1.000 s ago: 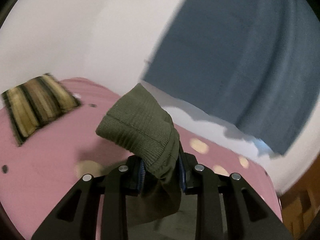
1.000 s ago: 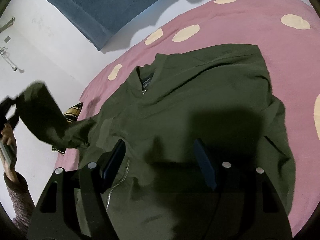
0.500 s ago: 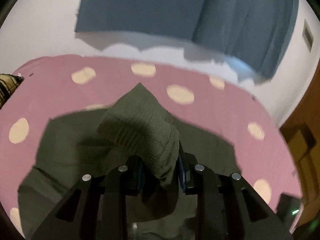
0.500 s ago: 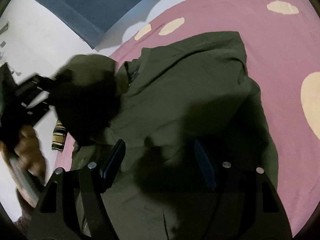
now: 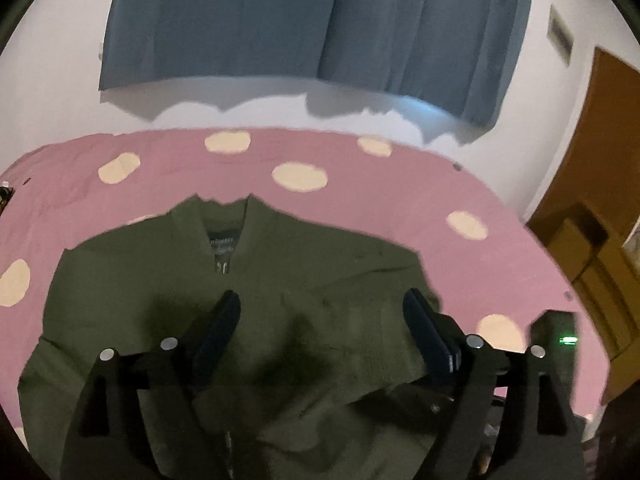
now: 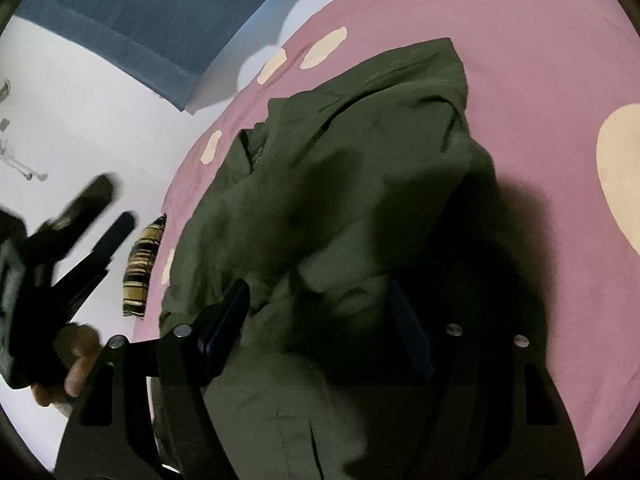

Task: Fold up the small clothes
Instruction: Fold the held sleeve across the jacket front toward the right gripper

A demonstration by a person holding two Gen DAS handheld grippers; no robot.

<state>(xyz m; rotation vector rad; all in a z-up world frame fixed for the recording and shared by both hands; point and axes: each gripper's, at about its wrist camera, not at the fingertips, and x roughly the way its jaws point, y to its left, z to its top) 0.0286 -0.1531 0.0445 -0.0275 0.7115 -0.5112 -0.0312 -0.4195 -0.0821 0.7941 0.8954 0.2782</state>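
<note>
Olive green jacket (image 5: pixel 280 292) lies spread on the pink bedspread (image 5: pixel 380 200) w/ cream dots, collar and neck label toward the far edge of the bed, zip running down the front toward the cameras. Taking the jacket as landmark: left gripper (image 5: pixel 324 320) hangs just over its chest, below the collar, jaws wide apart after just opening; nothing is between them now, so the ribbed sleeve cuff it had been pinching is let go, and the sleeve fabric lies folded across the jacket front. Both left fingers (image 5: pixel 218 330) frame the cloth beneath but whether they touch it can't be told. In the right wrist view the jacket (image 6: pixel 360 184) looks rumpled, w/ a thick fold and deep shadow across its middle. Right gripper (image 6: pixel 324 320) sits over the jacket's lower part, jaws apart, not clamped on anything; fabric bunches up between the fingers but the pads don't press it. Also in that view, the left gripper (image 6: pixel 104 216) shows blurred off the jacket's left edge, a hand (image 6: pixel 72 364) wrapped round its handle, jaws plainly spread. A striped brown-yellow cushion (image 6: pixel 142 264) lies on the bed just beyond the jacket's left side. Beyond the jacket's collar end, past the bedspread, is a white wall w/ a blue curtain (image 5: pixel 320 24) hanging above. A brown wooden door (image 5: pixel 592 148) stands to the jacket's right, and a dark device w/ a small green light (image 5: pixel 568 339) sits near its right sleeve edge.
</note>
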